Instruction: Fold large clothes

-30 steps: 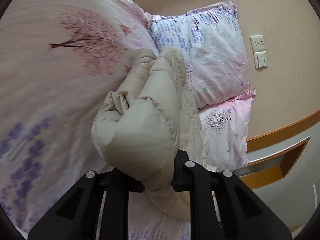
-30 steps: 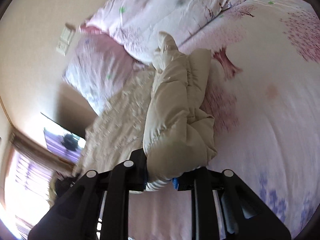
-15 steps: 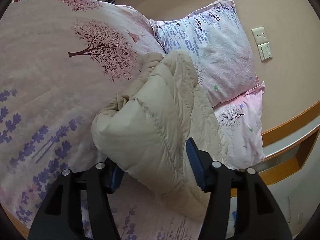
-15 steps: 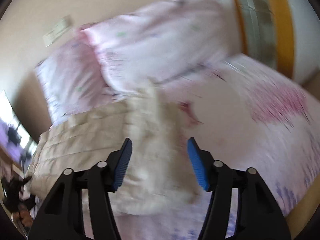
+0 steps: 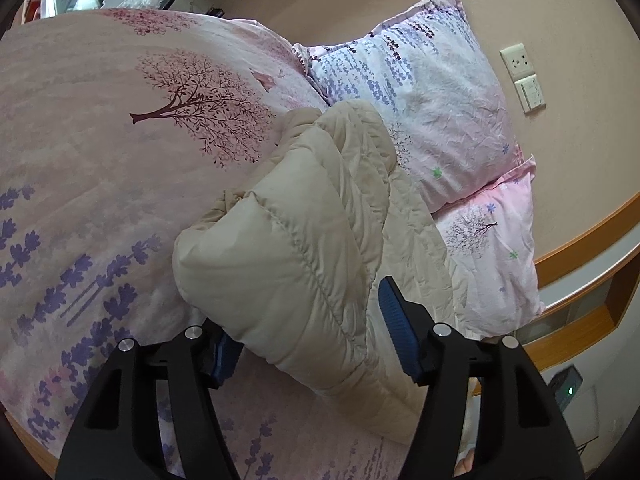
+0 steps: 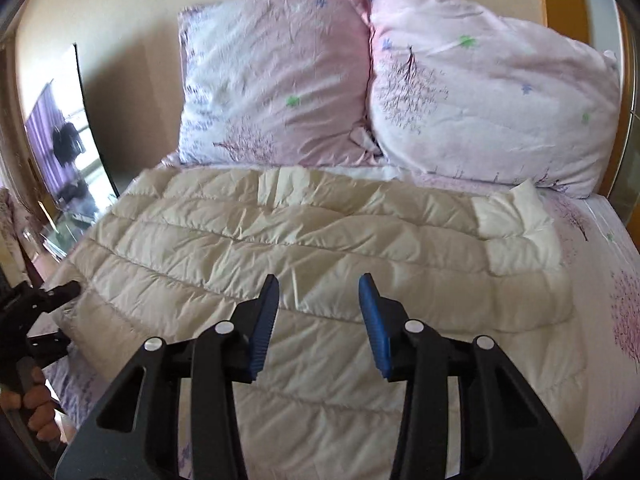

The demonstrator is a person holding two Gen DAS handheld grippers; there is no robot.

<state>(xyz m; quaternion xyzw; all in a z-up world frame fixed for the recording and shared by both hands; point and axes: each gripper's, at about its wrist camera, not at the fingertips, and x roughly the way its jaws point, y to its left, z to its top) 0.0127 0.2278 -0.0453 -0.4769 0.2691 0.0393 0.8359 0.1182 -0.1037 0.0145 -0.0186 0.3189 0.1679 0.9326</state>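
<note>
A cream quilted down jacket (image 6: 304, 240) lies folded across the bed below the pillows. In the left wrist view its puffy folded edge (image 5: 288, 248) bulges between my open fingers. My left gripper (image 5: 308, 320) is open, with the jacket lying loose between the jaws. My right gripper (image 6: 318, 312) is open and empty, hovering above the jacket's near part. The left gripper (image 6: 36, 312) also shows at the jacket's left end in the right wrist view, held by a hand.
Two floral pillows (image 6: 276, 92) (image 6: 488, 96) lean against the wall behind the jacket. The pink floral bedspread (image 5: 100, 152) covers the bed. Wall sockets (image 5: 524, 76) and a wooden headboard ledge (image 5: 580, 248) lie to the right. A mirror or window (image 6: 60, 140) is at left.
Both grippers have opened and let go of the jacket. The right gripper swung round to face the pillows, and the jacket now lies spread across the bed.
</note>
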